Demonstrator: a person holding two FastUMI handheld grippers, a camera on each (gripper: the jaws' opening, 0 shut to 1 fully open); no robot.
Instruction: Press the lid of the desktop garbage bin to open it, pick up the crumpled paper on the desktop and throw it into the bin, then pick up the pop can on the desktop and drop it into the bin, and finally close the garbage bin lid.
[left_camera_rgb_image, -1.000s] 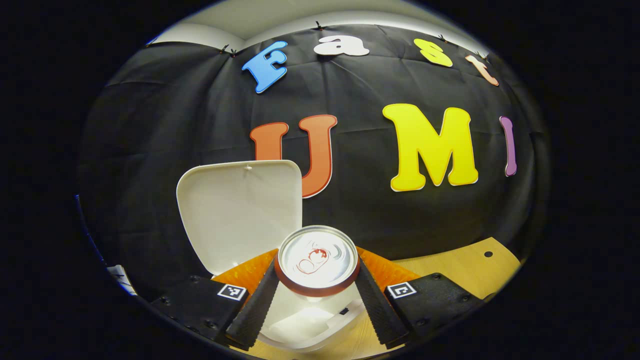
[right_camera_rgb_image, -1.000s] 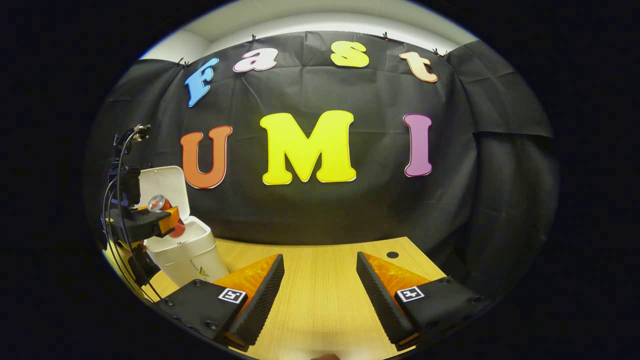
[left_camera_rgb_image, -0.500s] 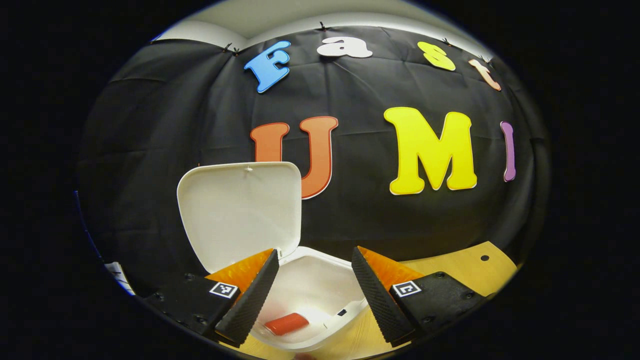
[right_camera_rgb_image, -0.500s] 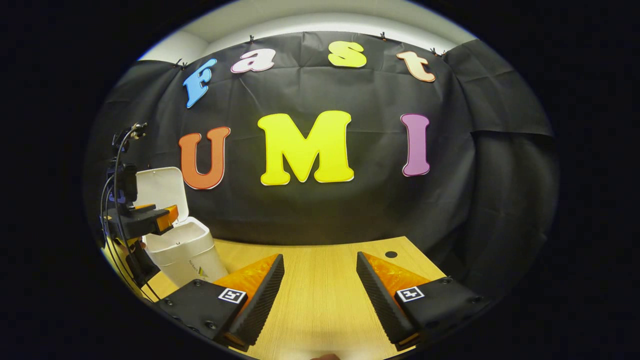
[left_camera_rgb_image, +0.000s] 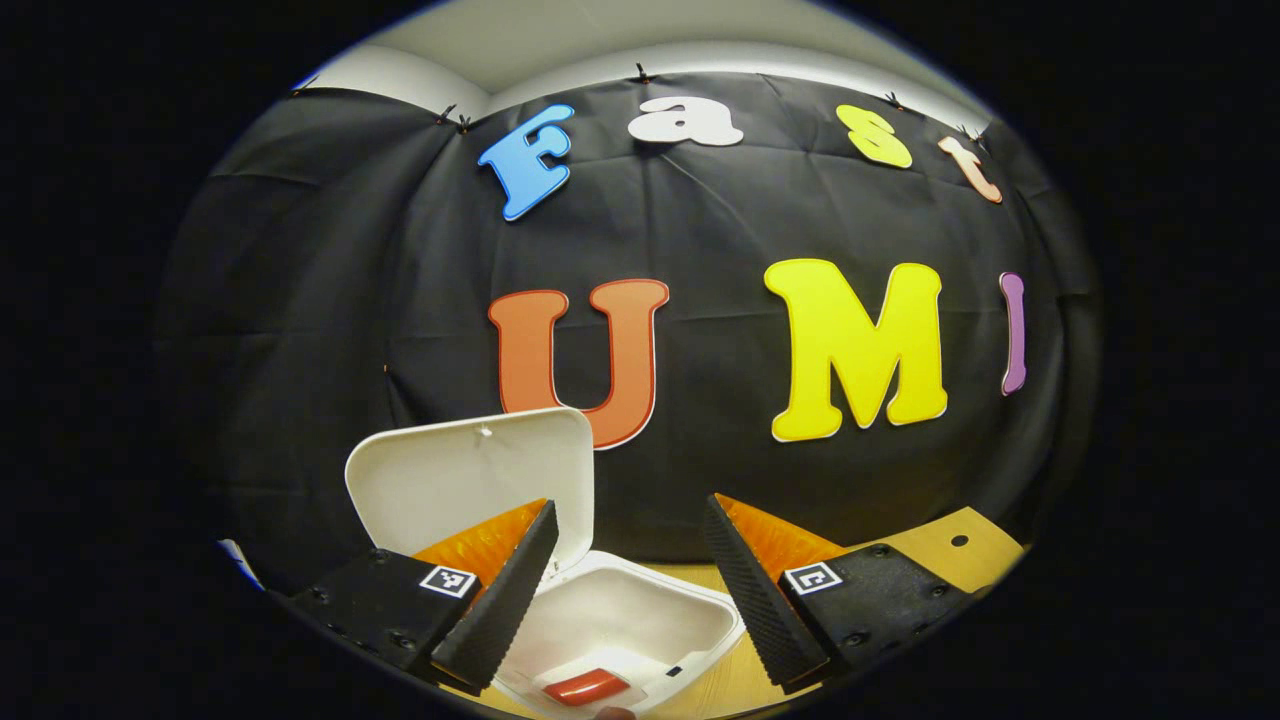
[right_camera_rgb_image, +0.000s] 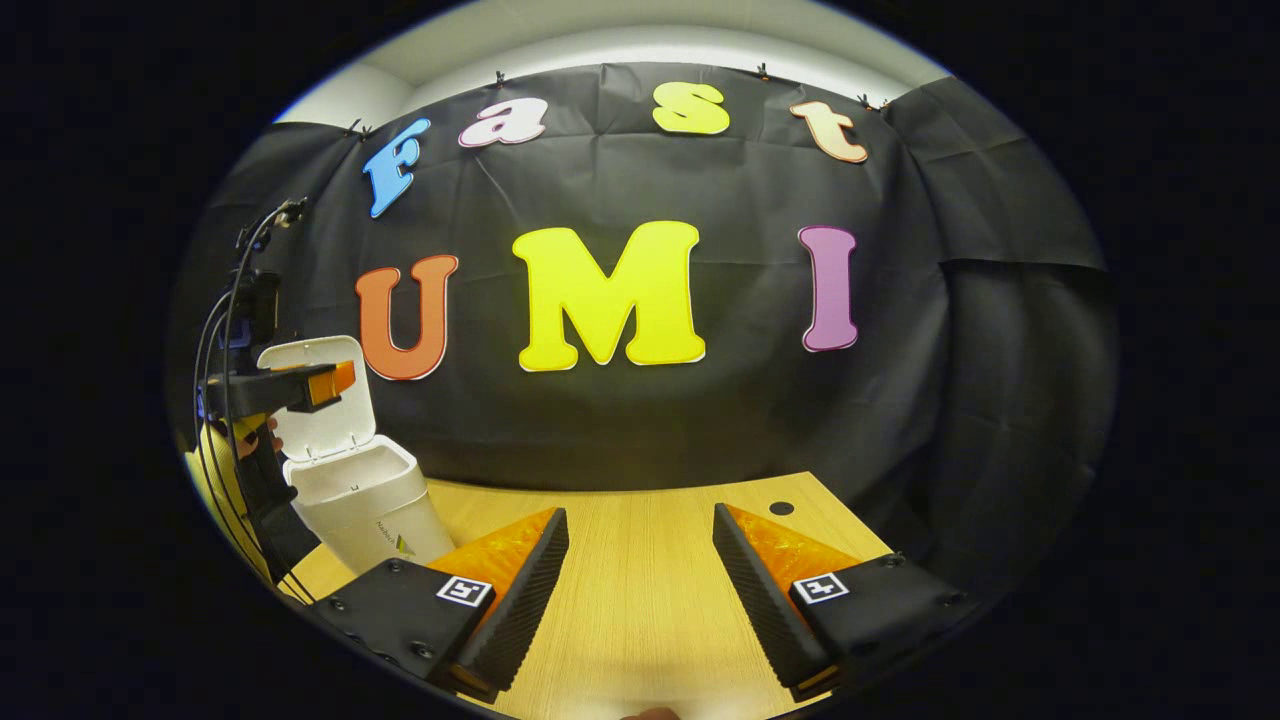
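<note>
The white desktop bin (left_camera_rgb_image: 640, 615) stands open, its lid (left_camera_rgb_image: 470, 480) raised upright behind it. The red pop can (left_camera_rgb_image: 585, 687) lies on its side at the bottom of the bin. My left gripper (left_camera_rgb_image: 625, 590) hangs open above the bin's mouth with nothing between its fingers. In the right gripper view the same bin (right_camera_rgb_image: 365, 510) stands at the table's left with its lid (right_camera_rgb_image: 315, 400) up, and the left gripper (right_camera_rgb_image: 300, 385) hovers above it, held by a hand (right_camera_rgb_image: 250, 440). My right gripper (right_camera_rgb_image: 640, 590) is open over bare wooden table (right_camera_rgb_image: 640, 520). I cannot see the crumpled paper.
The black cloth wall rises close behind the bin and the table's far edge. A small round hole (right_camera_rgb_image: 781, 508) marks the tabletop at the back right. Cables (right_camera_rgb_image: 225, 310) trail from the left gripper.
The left gripper let go of the pop can, which dropped into the bin. It then rose above the bin. The right gripper stayed still.
</note>
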